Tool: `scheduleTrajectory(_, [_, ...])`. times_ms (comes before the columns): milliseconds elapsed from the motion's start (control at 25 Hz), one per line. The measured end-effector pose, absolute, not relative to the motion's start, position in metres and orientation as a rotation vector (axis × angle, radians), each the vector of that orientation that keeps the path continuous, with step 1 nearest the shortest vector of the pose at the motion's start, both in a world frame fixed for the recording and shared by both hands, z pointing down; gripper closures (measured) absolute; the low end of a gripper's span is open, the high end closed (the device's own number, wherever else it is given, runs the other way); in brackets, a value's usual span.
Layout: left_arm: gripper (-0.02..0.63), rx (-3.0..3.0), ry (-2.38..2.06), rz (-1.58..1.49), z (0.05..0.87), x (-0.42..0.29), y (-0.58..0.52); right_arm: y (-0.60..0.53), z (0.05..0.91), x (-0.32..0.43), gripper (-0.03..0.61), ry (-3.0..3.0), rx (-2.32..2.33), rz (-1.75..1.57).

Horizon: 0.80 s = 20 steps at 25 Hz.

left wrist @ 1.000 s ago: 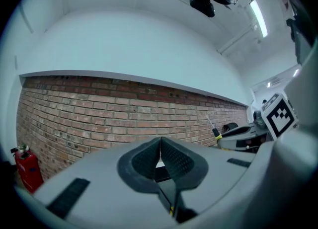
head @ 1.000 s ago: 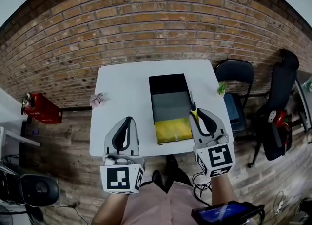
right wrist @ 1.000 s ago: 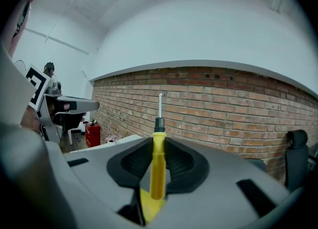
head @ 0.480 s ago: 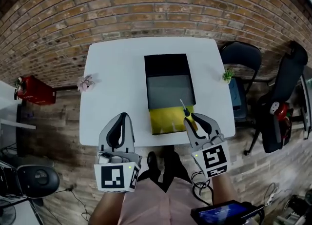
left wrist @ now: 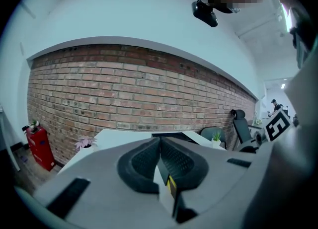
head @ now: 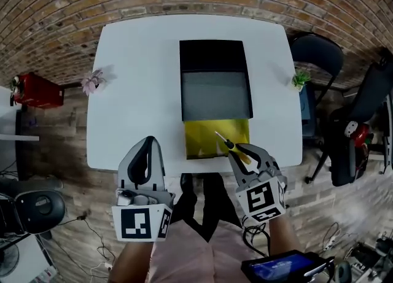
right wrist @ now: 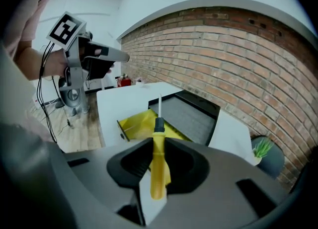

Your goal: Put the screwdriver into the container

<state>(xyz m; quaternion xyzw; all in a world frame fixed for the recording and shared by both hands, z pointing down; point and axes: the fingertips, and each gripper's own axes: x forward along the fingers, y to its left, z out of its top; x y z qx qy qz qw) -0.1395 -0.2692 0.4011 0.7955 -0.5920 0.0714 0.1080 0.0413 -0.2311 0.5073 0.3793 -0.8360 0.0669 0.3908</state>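
A long container (head: 182, 79) lies on the white table (head: 135, 61), with a black far part, a grey middle and a yellow near part (head: 206, 143). My right gripper (head: 244, 153) is shut on the yellow handle of the screwdriver (head: 238, 150). The gripper hangs at the table's near edge, and the metal shaft reaches out over the yellow part. In the right gripper view the screwdriver (right wrist: 158, 173) stands between the jaws of the right gripper (right wrist: 158, 141), its shaft aimed at the yellow compartment (right wrist: 134, 123). My left gripper (head: 147, 145) hovers by the near edge left of the container, and its jaws (left wrist: 160, 139) are shut on nothing.
A small pink flower (head: 92, 81) sits at the table's left edge and a green plant (head: 300, 79) at its right edge. Black chairs (head: 319, 48) stand to the right. A red extinguisher (head: 34, 89) and a fan (head: 37, 208) are on the floor at the left. A brick wall runs behind.
Both grippers have sunk. The right one has tipped downward, and the screwdriver's shaft has gone from beside the container's right edge to over its yellow end.
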Motion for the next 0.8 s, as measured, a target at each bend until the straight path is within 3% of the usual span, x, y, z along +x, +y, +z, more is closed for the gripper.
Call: scheduleTrajectory(800, [0.6, 2.162, -1.912, 0.159, 0.405, -0.173, -0.315, -0.263, 0.574, 0.02, 0.5, -1.928, 0.477, 0.309])
